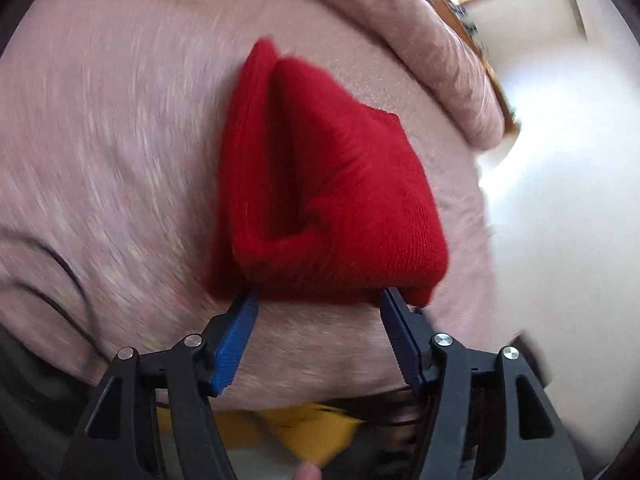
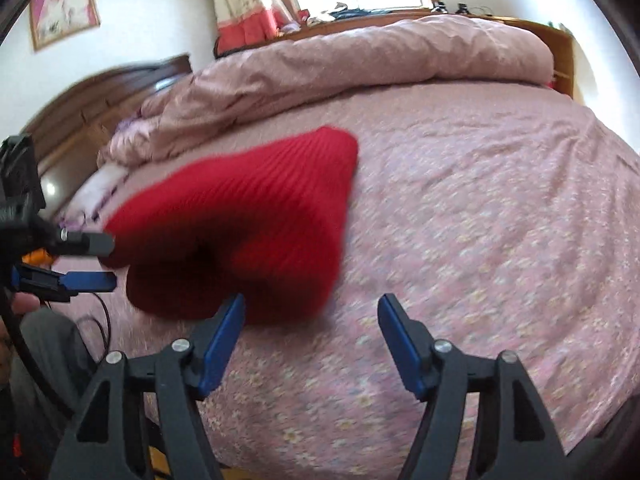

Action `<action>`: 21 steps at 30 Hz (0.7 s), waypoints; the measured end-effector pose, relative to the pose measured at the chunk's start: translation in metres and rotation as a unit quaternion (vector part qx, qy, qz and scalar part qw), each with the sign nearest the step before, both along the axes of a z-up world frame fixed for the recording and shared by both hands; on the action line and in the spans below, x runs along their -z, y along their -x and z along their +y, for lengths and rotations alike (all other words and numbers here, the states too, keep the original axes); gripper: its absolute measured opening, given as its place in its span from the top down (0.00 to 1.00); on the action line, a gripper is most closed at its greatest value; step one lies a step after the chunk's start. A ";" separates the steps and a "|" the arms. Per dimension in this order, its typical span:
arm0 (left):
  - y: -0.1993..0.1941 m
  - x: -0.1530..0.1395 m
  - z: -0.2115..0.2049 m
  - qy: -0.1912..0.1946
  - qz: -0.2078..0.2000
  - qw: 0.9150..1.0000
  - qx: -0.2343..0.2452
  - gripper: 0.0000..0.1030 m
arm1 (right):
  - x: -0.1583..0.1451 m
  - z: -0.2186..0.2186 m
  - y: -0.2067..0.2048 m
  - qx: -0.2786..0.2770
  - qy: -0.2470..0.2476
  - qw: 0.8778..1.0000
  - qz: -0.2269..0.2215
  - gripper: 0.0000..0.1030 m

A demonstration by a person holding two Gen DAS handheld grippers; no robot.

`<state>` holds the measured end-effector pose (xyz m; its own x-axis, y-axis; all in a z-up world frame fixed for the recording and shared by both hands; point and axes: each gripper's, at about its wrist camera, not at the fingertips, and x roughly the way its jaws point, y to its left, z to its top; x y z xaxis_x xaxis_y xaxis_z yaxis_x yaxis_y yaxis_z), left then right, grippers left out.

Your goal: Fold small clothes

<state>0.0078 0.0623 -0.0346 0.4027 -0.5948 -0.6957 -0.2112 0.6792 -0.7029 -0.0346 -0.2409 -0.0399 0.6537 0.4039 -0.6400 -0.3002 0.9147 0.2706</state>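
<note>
A red knit garment [image 1: 332, 184] lies folded and bunched on the pink flowered bedsheet [image 1: 120, 140]. In the left wrist view my left gripper [image 1: 319, 294] is open, its blue fingertips [image 1: 244, 312] spread at the cloth's near edge without pinching it. In the right wrist view the same red garment [image 2: 248, 216] lies left of centre on the bedsheet [image 2: 480, 240]. My right gripper [image 2: 312, 300] stands open just in front of it, with its left fingertip [image 2: 234, 316] at the cloth's edge. The left gripper [image 2: 114, 262] shows at the far left, open beside the garment.
A rolled pink duvet [image 2: 360, 56] runs along the bed's far side, with a dark wooden headboard [image 2: 100, 96] at the left. A black cable [image 2: 104, 320] lies on the sheet near the left gripper. Something yellow [image 1: 304, 428] shows below the bed's near edge.
</note>
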 end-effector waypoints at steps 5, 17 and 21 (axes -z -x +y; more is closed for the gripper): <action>-0.005 0.003 0.004 0.054 -0.004 0.998 -0.011 0.45 | 0.000 0.009 0.006 0.024 0.007 0.999 -0.030 0.30; -0.022 -0.011 0.001 0.081 -0.028 0.995 -0.052 0.90 | 0.000 0.031 -0.011 0.060 0.028 0.996 -0.066 0.27; -0.012 -0.041 -0.002 0.067 -0.068 0.994 -0.043 0.93 | -0.001 0.039 -0.018 0.067 0.014 0.995 -0.077 0.23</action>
